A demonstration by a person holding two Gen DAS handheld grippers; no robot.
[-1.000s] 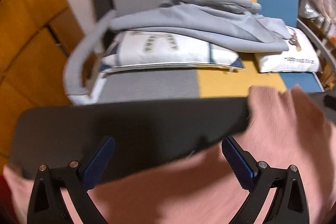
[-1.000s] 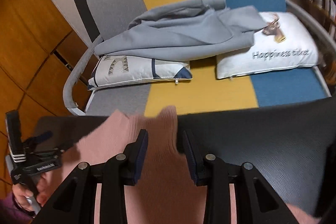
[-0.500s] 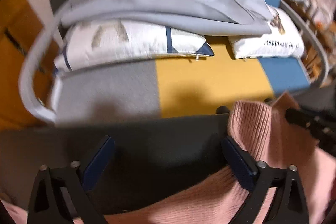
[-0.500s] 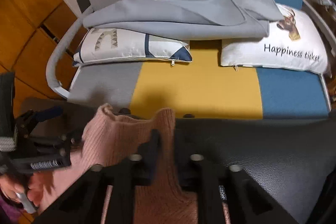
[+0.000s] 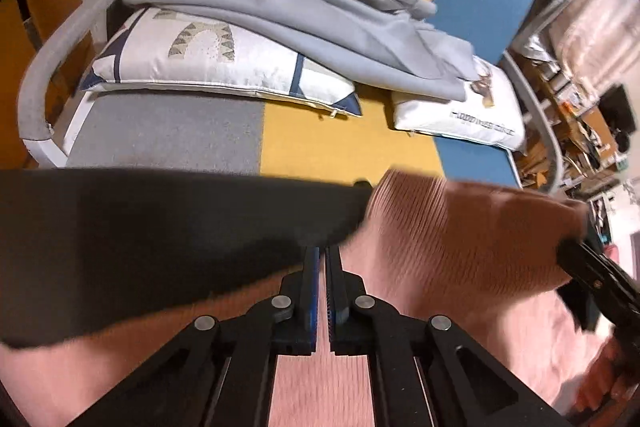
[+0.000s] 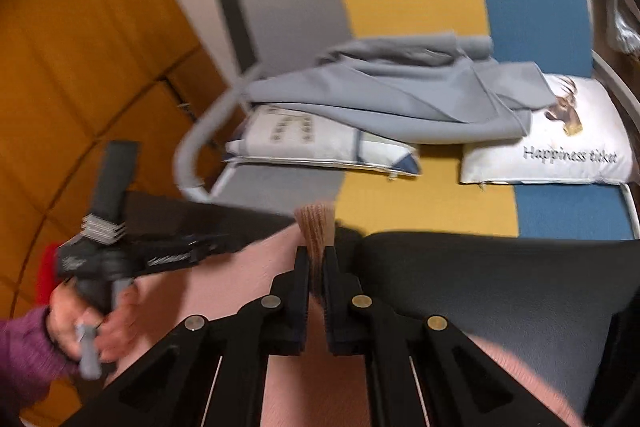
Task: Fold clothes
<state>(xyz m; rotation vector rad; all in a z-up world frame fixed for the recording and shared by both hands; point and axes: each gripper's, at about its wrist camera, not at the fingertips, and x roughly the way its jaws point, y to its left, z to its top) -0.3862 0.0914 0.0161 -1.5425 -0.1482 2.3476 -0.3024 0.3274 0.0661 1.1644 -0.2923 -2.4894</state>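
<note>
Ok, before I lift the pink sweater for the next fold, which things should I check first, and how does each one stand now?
1. Right gripper shut on the ribbed edge of the pink sweater: ok.
2. Left gripper shut: ok.
3. Sweater fabric really caught in the left gripper: cannot tell; its tips sit just at the sweater's edge.
4. Sweater lying smooth on the dark table: cannot tell, the pictures are blurred.
5. Grey garment resting on the sofa pillows, away from the table: ok.
</note>
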